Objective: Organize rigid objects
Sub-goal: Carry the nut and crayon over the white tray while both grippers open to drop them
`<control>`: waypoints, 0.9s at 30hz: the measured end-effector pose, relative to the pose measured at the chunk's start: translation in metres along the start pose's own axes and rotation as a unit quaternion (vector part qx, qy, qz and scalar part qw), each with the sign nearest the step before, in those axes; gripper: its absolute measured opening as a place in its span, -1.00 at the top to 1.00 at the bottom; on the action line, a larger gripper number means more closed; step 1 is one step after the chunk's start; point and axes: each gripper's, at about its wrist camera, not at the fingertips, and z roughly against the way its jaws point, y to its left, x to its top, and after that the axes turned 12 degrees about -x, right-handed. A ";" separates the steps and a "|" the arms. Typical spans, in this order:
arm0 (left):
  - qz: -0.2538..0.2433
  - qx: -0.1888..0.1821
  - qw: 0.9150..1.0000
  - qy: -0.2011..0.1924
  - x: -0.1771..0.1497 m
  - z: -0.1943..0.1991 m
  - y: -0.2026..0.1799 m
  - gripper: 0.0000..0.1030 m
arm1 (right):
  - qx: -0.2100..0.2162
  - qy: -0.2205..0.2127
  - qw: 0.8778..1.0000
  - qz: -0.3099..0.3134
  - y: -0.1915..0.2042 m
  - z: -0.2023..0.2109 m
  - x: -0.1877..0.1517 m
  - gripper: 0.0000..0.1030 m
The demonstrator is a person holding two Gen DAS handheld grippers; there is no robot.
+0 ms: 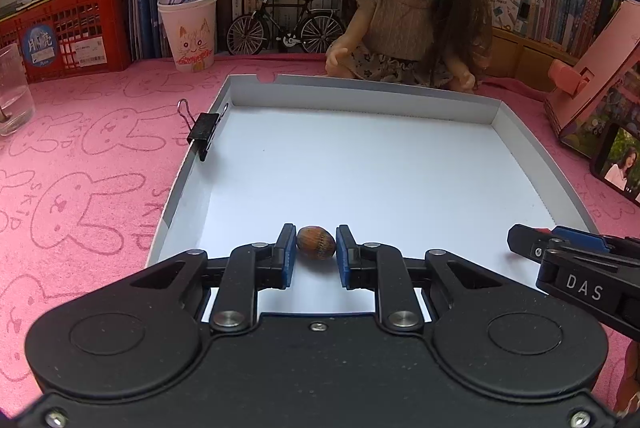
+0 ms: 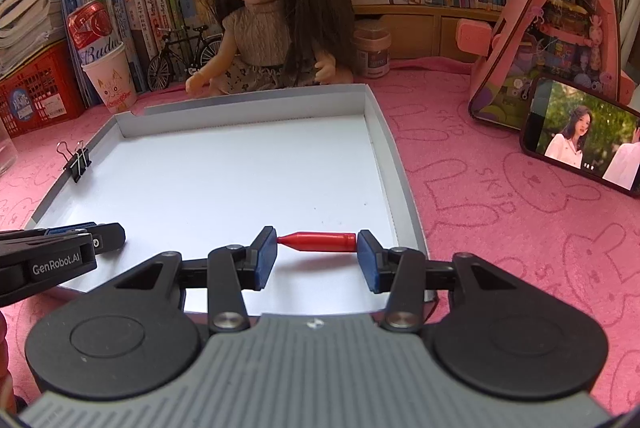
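My left gripper [image 1: 316, 248] is shut on a small brown nut [image 1: 315, 242], held just above the near end of a shallow white tray [image 1: 360, 99]. My right gripper [image 2: 317, 248] is shut on a red bullet-shaped piece [image 2: 318, 242], gripped end to end between the blue pads over the tray [image 2: 384, 147] near its right side. A black binder clip [image 1: 205, 133] is clamped on the tray's left wall; it also shows in the right wrist view [image 2: 78, 161]. Each gripper's tip shows at the other view's edge.
A doll [image 1: 404, 15] sits behind the tray's far wall. A paper cup holding a red can [image 1: 188, 7], a toy bicycle [image 1: 280, 23] and a red crate [image 1: 64, 31] stand at the back left. A pink house model [image 2: 556, 15] and a phone [image 2: 580, 139] stand to the right. A glass [image 1: 12, 91] is at far left.
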 end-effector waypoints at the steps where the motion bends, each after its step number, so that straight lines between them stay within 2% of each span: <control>1: -0.001 0.001 1.000 0.000 0.000 0.000 -0.001 0.62 | -0.001 0.002 1.000 0.001 0.001 -0.001 0.000 0.02; 6: -0.008 -0.001 1.000 -0.001 -0.002 0.000 -0.004 0.60 | -0.001 -0.001 1.000 0.006 0.003 -0.001 -0.001 0.01; 7: -0.008 -0.001 1.000 -0.001 -0.002 0.001 -0.004 0.55 | 0.001 -0.002 1.000 0.004 0.002 0.000 -0.001 -0.09; 8: -0.007 -0.003 1.000 -0.001 -0.001 0.003 -0.004 0.38 | 0.002 -0.005 1.000 0.002 0.002 0.001 -0.001 -0.09; 9: -0.006 -0.004 1.000 -0.003 -0.001 0.005 -0.004 0.26 | 0.002 -0.007 1.000 0.001 0.001 0.002 -0.001 -0.21; 10: -0.006 -0.005 1.000 -0.007 -0.001 0.007 -0.005 0.10 | 0.004 -0.009 1.000 0.001 0.001 0.004 -0.001 -0.22; 15: -0.021 -0.003 1.000 -0.022 -0.001 0.022 -0.008 -0.15 | 0.009 -0.022 1.000 0.002 -0.002 0.016 -0.003 -0.34; 19: -0.032 -0.010 0.999 -0.032 -0.006 0.038 -0.009 -0.46 | 0.009 -0.040 0.999 0.009 -0.006 0.029 -0.007 -0.51; 27: -0.035 -0.038 0.997 -0.062 -0.019 0.074 -0.008 -0.63 | 0.023 -0.064 0.998 0.008 -0.016 0.057 -0.017 -0.69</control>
